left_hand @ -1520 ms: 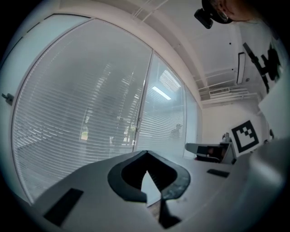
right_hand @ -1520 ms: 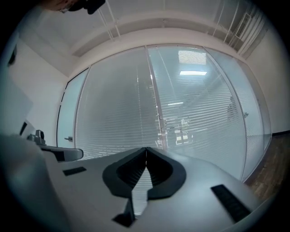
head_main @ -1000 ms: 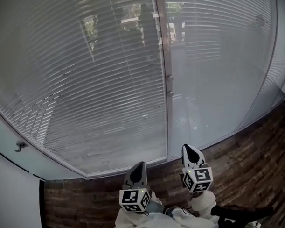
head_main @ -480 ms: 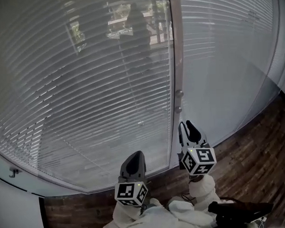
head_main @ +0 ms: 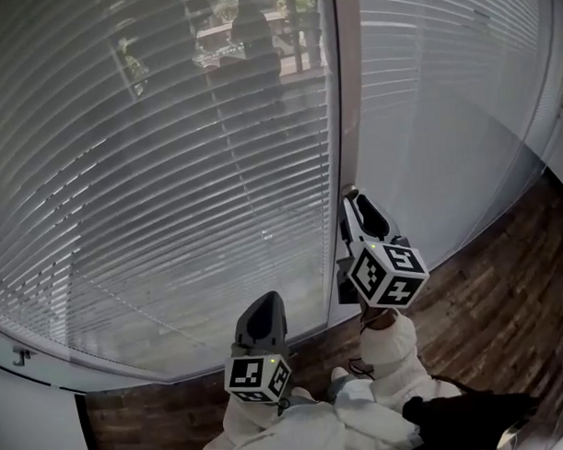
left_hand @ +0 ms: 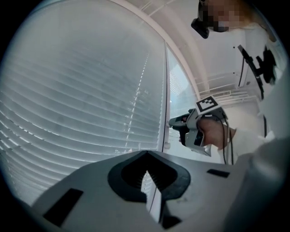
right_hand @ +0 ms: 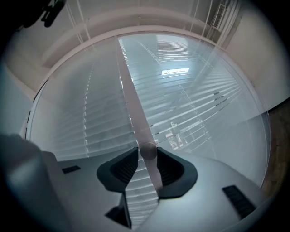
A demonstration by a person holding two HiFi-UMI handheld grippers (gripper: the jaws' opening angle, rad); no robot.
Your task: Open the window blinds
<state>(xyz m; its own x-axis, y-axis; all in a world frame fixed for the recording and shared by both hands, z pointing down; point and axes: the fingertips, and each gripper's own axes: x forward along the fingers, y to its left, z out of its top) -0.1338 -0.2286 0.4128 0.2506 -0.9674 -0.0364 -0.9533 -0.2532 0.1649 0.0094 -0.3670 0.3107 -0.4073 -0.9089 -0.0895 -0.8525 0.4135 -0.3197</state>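
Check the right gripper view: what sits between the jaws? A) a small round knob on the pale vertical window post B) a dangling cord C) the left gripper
A: the small round knob on the pale window post sits between the right gripper's jaws, which have just been opening.

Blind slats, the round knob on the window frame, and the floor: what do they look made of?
Blind slats: thin, pale, even strips with a soft sheen, probably aluminium or plastic.
Knob: smooth, rounded, pale grey, plastic or painted metal; hard to tell.
Floor: dark brown staggered planks with grain, wood or wood-look laminate.
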